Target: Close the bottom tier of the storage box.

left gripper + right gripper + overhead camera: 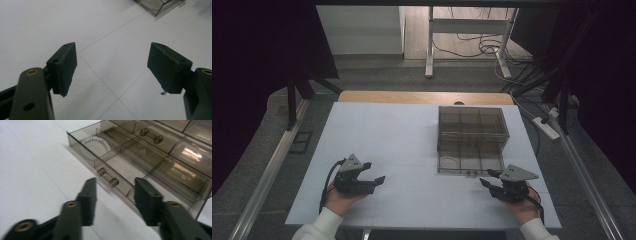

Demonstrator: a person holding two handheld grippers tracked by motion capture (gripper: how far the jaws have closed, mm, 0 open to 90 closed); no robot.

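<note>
right gripper (113, 192): released, near drawer handle (107, 177), ready to push open drawer (469, 157) | left gripper (111, 68): released, idle over table (387, 140)

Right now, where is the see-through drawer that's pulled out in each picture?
High view: the pulled-out drawer lies right of centre, in front of the clear box.
Left gripper view: its corner peeks in at the top edge.
Right gripper view: the drawer crosses the upper middle.
Shared landmark: the white table.
</note>
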